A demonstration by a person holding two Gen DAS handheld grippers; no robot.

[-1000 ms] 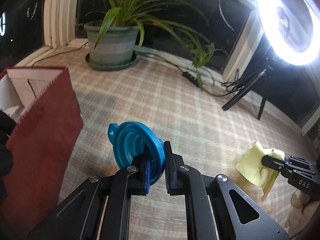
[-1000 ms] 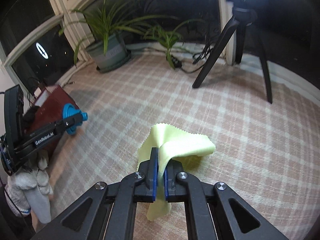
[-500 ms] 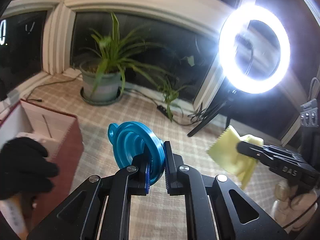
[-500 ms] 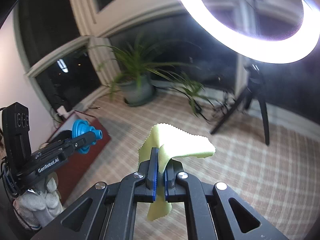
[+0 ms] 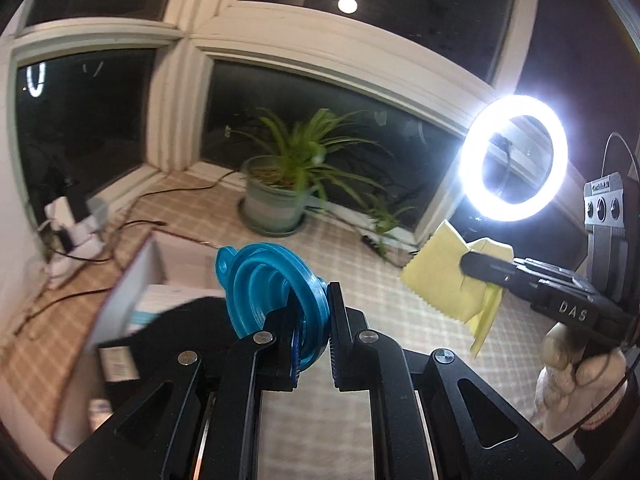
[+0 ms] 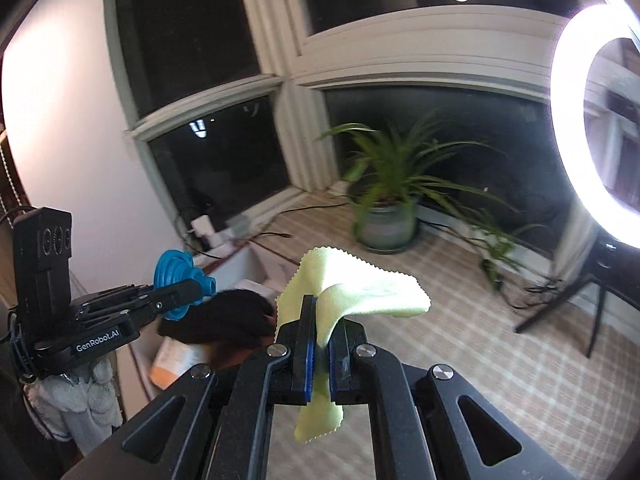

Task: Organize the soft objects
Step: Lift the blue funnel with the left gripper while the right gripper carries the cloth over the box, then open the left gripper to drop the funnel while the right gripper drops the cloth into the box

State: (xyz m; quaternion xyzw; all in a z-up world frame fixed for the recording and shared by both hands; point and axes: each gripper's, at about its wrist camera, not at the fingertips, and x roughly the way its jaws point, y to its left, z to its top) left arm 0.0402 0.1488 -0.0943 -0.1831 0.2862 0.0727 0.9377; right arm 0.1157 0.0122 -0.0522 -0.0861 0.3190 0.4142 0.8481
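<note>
A blue collapsible silicone funnel (image 5: 272,292) is pinched by its rim in my left gripper (image 5: 316,320), which is shut on it. In the right wrist view that same left gripper (image 6: 180,292) shows at the left with the funnel (image 6: 174,274). My right gripper (image 6: 322,340) is shut on a pale yellow cloth (image 6: 360,292) that drapes over its fingers. In the left wrist view the right gripper (image 5: 476,264) holds the cloth (image 5: 440,284) in the air at the right. An open box (image 5: 160,256) with white inner walls sits below left, with a black soft thing (image 5: 188,320) in it.
A potted plant (image 5: 276,196) stands by the dark corner windows. A lit ring light (image 5: 514,158) on a tripod (image 6: 560,304) is at the right. Cables and a white device (image 5: 76,216) lie along the left wall. A checked mat (image 6: 500,360) covers the floor. A gloved hand (image 5: 576,372) grips the right tool.
Both grippers have risen well above the floor, each still holding its item. The box, earlier beside the funnel at the left, now lies below it. The windows have come into view.
</note>
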